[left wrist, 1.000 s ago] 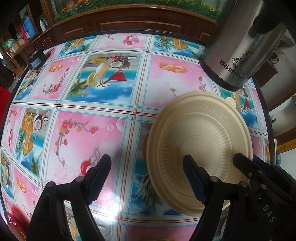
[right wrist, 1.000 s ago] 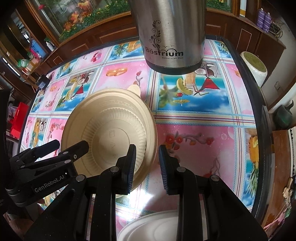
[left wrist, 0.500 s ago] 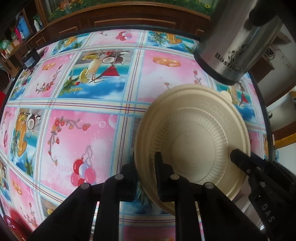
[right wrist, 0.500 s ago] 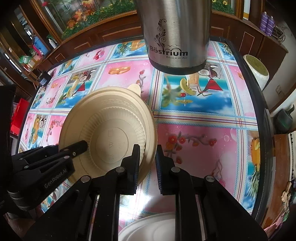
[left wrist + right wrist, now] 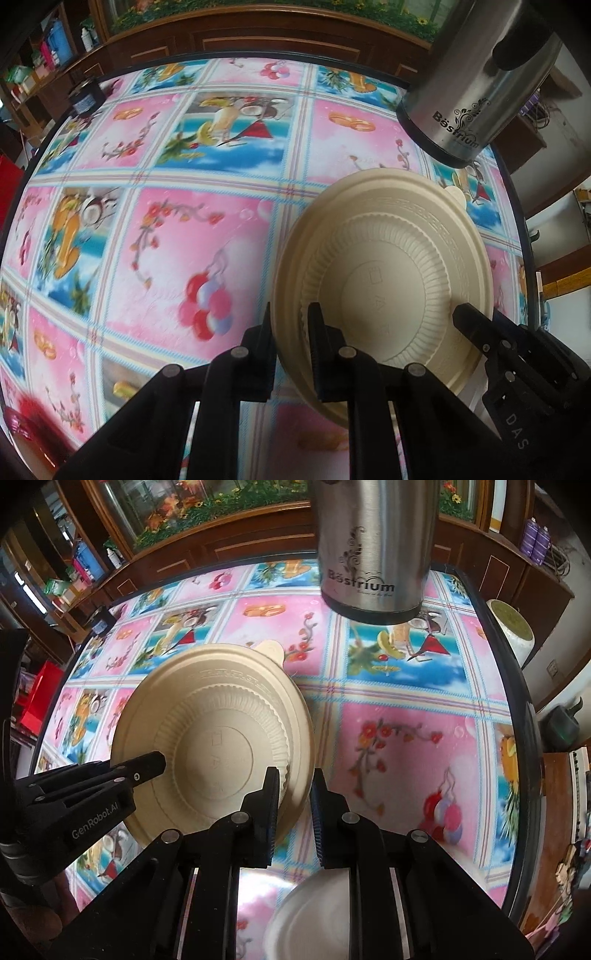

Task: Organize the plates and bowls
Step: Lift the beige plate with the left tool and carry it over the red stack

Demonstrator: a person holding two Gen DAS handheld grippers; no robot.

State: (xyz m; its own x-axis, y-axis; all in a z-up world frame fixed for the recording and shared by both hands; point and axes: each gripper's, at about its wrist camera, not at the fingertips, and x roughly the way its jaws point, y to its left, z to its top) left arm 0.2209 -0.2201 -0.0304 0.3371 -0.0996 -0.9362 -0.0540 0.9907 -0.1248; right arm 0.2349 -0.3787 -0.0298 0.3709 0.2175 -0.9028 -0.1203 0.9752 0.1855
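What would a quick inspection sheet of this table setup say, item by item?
Surface: round table under a glossy cloth of pink and blue fruit pictures.
Job's things: beige ribbed plate, tilted, gripped on opposite sides of its rim; a white dish near the table's front edge, partly hidden.
Clutter: steel flask marked Bostrium, standing behind the plate; a small dark box at the far edge.
Grippers: left gripper shut on the plate's rim; right gripper shut on the other side of the rim.
Cables: nothing seen.
Surroundings: dark wooden cabinets topped with flowers; cluttered shelves to one side.
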